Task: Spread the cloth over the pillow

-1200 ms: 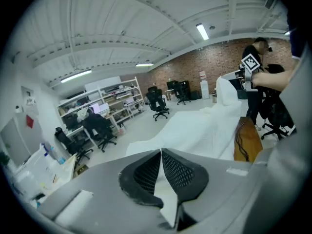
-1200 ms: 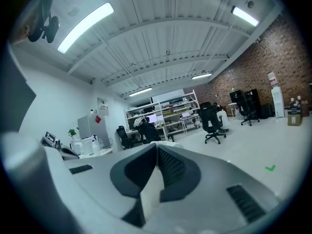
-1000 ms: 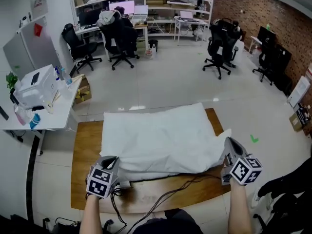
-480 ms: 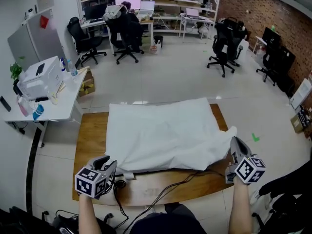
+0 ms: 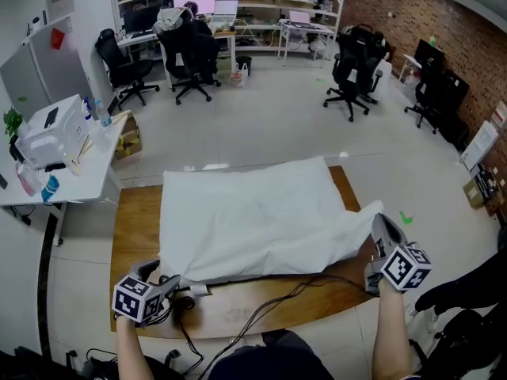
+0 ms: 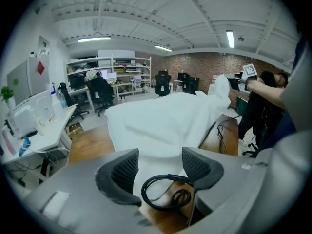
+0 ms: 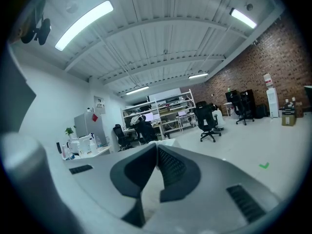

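Our right gripper [image 5: 379, 222] is closed on the near right corner of the cloth [image 5: 253, 220]. Its jaws are pinched together on the white fabric and hold that corner raised by the near right corner of the table [image 5: 136, 224].

We see the wooden table carrying everything else. The cloth lies spread over its middle, reaching almost to the far edge and leaving bare wood along the left edge and the near edge. We cannot see the pillow itself, as it is covered; only a soft raised bulk under the cloth shows where it is.

Our left gripper [image 5: 158, 274] sits at the near left corner of the table, just beside the cloth's near left corner. Its jaws are opening, with the pads apart and pressing on nothing. In the left gripper view the cloth's edge lies just ahead of them.

Black cables [image 5: 269, 307] trail along the near edge, and one loop [image 6: 163, 194] lies below the gap between the left gripper's jaws.
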Action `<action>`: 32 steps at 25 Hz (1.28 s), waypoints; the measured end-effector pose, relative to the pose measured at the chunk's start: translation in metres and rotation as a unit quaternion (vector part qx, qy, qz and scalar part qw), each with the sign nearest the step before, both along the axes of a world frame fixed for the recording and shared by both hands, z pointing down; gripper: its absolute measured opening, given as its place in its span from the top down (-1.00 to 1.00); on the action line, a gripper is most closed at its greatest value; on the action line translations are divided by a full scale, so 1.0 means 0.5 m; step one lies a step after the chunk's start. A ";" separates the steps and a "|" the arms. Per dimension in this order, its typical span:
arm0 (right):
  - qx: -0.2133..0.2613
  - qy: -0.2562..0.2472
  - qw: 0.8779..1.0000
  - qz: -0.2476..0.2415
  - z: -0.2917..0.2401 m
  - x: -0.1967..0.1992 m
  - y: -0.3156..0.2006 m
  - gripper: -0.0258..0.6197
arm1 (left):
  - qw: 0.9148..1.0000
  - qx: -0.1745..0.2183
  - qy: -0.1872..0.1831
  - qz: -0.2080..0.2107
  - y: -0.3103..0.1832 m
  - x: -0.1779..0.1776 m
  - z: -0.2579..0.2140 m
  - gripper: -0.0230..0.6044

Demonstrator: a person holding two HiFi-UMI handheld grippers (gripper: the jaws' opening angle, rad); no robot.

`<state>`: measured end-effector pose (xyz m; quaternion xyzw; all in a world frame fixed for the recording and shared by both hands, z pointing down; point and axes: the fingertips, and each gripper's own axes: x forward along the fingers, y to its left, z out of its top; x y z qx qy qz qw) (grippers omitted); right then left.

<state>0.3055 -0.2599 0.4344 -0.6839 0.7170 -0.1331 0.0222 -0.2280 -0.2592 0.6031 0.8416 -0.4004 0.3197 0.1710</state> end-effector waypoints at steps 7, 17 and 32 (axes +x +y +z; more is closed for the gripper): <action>0.013 0.010 1.000 0.008 -0.036 0.036 -0.053 0.85 | 0.996 0.040 -0.078 0.010 -0.077 0.020 -0.004 0.59; 0.032 0.019 0.999 0.038 -0.079 0.123 -0.178 0.85 | 0.988 0.140 -0.068 -0.018 -0.315 0.063 -0.160 0.88; -0.036 0.052 0.996 0.056 0.038 0.223 -0.367 0.85 | 0.982 0.115 -0.107 -0.106 -0.664 0.124 -0.098 0.88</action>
